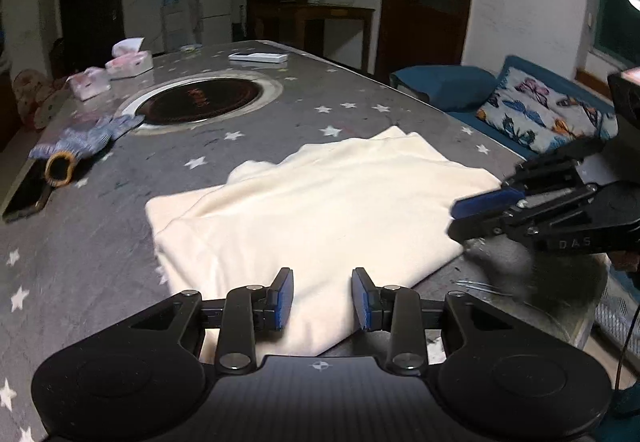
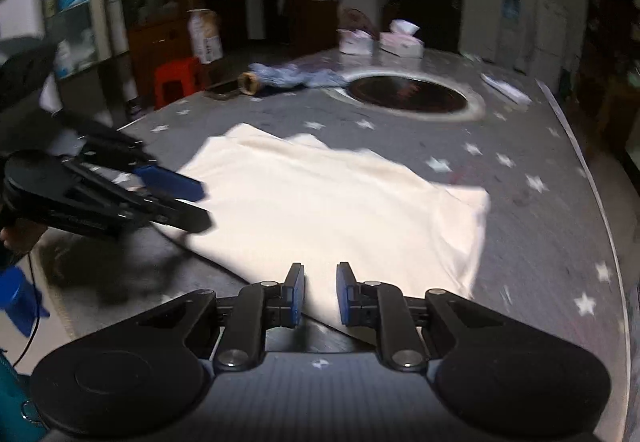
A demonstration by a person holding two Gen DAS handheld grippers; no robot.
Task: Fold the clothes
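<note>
Star-printed grey bench (image 1: 280, 110) carries our folded cream garment (image 1: 320, 210) at its centre, both jaws released and empty, so we bring left gripper (image 1: 322, 296) and right gripper (image 2: 320, 292) evenly onto the six o'clock hem.

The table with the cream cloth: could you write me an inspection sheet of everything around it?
Surface: grey star-print table with a round inset hotplate.
Job's things: cream garment, folded, lying flat.
Clutter: tissue packs, blue knit gloves, phone, white remote.
Grippers: left gripper open above the garment's near edge; right gripper narrowly open, nothing between the pads.
Cables: dark cord hanging at the table's edge.
Surroundings: dim room, butterfly cushion, red stool, fridge.
</note>
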